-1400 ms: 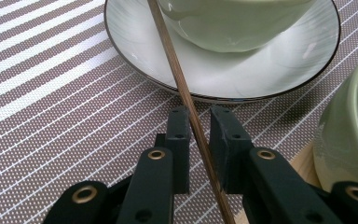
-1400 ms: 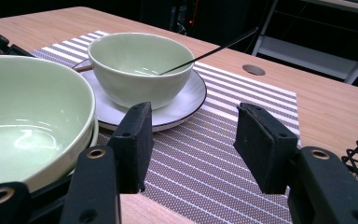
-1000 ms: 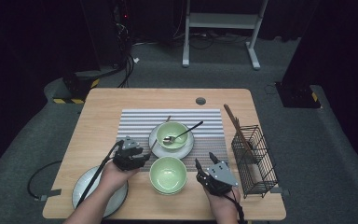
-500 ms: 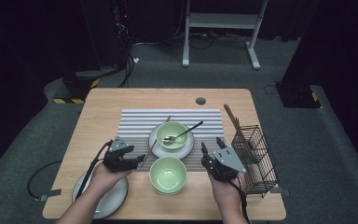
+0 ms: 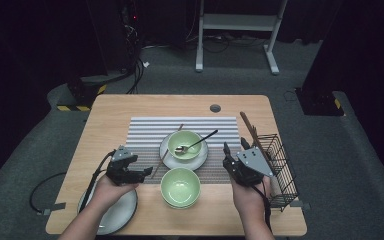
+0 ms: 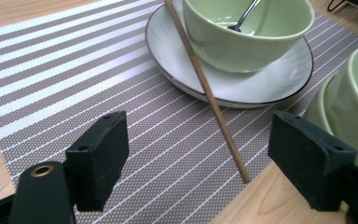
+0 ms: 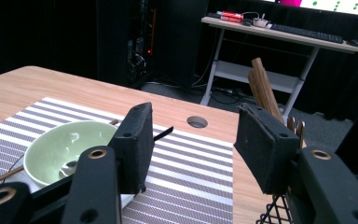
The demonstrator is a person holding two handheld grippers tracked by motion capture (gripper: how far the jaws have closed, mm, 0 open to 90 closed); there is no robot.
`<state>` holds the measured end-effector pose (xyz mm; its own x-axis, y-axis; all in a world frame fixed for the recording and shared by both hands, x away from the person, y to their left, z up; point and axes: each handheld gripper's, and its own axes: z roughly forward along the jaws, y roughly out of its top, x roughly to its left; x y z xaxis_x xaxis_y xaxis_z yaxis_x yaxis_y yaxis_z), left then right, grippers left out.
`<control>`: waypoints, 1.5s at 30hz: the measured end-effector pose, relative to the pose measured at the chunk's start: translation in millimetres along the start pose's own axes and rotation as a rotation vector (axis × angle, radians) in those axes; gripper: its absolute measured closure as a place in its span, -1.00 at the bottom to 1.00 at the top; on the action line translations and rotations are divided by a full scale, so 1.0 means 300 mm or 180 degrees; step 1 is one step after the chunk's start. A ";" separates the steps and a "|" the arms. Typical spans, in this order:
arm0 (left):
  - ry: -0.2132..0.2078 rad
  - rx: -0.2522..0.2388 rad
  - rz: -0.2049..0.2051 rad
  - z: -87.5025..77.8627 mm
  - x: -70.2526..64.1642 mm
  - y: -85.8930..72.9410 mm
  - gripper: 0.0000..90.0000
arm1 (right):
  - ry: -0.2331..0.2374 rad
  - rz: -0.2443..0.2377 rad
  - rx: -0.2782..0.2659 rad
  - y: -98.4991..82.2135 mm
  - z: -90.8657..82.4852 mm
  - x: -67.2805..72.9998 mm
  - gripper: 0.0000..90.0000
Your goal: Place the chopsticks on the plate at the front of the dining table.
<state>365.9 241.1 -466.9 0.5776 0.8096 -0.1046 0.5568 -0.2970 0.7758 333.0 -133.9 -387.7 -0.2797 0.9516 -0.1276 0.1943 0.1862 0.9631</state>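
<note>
- Left gripper (image 5: 142, 175) sits just left of the near green bowl (image 5: 180, 186); its jaws have just been opening and stand wide with nothing between them.
- The chopstick (image 6: 209, 91) lies ahead of it on the striped mat (image 6: 74, 84), leaning on the white plate (image 6: 265, 88).
- Right gripper (image 5: 234, 148) hangs beside the wire basket (image 5: 280, 165), jaws apart, empty.

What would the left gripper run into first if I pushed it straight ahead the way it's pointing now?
Most likely the chopstick, which lies slanted on the striped mat between the open jaws of the left gripper. Just behind it is the white plate under the bowl with the spoon. Depth is hard to judge.
</note>
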 end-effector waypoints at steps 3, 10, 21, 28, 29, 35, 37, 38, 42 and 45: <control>0.0005 0.0026 0.0010 0.000 0.005 -0.007 -0.57 | 0.0020 -0.0019 -0.0022 0.018 -0.001 -0.007 -0.09; -0.0007 -0.0005 0.0076 0.001 0.006 -0.022 -0.55 | -0.0022 -0.0087 0.0018 0.049 -0.005 -0.016 -0.11; -0.0072 -0.0004 0.0128 0.008 0.004 -0.019 -0.58 | -0.0158 -0.0035 0.0068 0.077 0.018 -0.054 -0.12; -0.0130 0.0034 0.0123 0.014 -0.003 -0.021 -0.58 | -0.0142 -0.0042 0.0092 0.091 0.048 -0.073 -0.08; -0.0122 0.0018 0.0124 0.013 -0.002 -0.020 -0.58 | -0.0143 -0.0042 0.0105 0.093 0.053 -0.074 -0.07; -0.0098 -0.0023 0.0081 0.008 0.007 -0.015 -0.62 | -0.0168 -0.0039 0.0150 0.105 0.082 -0.082 -0.01; -0.0164 0.0007 0.0063 0.009 0.011 -0.015 -0.65 | -0.0178 -0.0028 0.0154 0.109 0.088 -0.084 0.05; -0.0175 -0.0004 0.0046 0.009 0.013 -0.015 -0.67 | -0.0170 -0.0010 0.0163 0.110 0.092 -0.085 0.07; -0.0268 -0.0060 -0.0027 0.006 0.021 -0.018 -0.66 | -0.0220 -0.0007 0.0202 0.109 0.109 -0.091 0.12; -0.0213 -0.0046 -0.0009 0.006 0.020 -0.020 -0.62 | -0.0250 -0.0004 0.0225 0.106 0.121 -0.094 0.14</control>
<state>367.2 246.8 -473.4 0.6150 0.7745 -0.1477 0.5499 -0.2871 0.7844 381.2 -145.8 -362.1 -0.2058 0.9671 -0.1498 0.2608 0.2017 0.9441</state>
